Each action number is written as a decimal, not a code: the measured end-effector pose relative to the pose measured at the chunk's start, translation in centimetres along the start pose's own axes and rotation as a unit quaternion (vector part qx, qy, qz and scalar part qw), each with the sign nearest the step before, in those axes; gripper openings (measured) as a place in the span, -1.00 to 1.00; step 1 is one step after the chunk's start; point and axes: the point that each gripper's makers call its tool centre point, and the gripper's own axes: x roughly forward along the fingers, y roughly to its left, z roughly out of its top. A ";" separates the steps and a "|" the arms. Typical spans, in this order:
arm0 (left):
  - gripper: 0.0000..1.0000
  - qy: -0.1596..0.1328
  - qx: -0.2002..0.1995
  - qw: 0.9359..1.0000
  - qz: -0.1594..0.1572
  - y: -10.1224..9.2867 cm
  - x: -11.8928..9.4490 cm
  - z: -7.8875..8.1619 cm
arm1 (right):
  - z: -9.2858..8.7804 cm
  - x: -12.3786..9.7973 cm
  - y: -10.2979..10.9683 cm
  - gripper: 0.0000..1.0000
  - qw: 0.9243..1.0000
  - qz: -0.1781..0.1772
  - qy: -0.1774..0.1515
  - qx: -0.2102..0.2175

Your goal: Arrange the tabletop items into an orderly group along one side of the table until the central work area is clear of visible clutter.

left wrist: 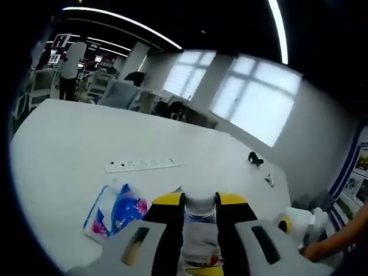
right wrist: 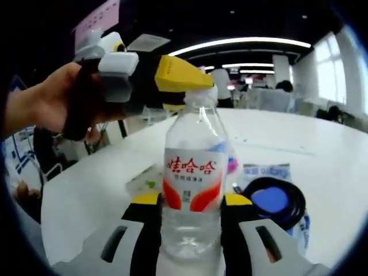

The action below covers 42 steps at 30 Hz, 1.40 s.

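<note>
While the right gripper [right wrist: 190, 221] clamps the water bottle [right wrist: 192, 190] low at centre frame, the left gripper [right wrist: 172, 80] pinches its cap [right wrist: 201, 95] above, seemingly steadying it for moving across the tabletop [right wrist: 322, 155].

Clear water bottle [right wrist: 192, 190]: we see it upright, red-white label, white cap. Behind it, right: blue-black round item [right wrist: 275, 201]. Blue tissue pack [left wrist: 115, 210] flat, near left.
</note>
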 end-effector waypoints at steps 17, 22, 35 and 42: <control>-0.59 0.015 0.069 0.997 -0.018 -4.0 -3.0 -2.0 | -1.1 -1.4 1.9 -0.29 1.000 0.006 0.012 -0.025; -0.58 0.013 0.096 0.995 -0.024 -4.8 -3.7 -2.7 | -1.5 -1.7 2.3 -0.29 0.999 0.005 0.017 -0.033; -0.55 -0.028 0.118 0.993 -0.001 -5.6 -5.0 -3.7 | -1.9 -2.2 2.9 -0.28 0.999 0.014 0.024 -0.039; -0.51 -0.035 0.128 0.991 0.018 -5.4 -6.0 -3.4 | -1.8 -2.5 3.5 -0.22 0.999 0.025 0.019 -0.017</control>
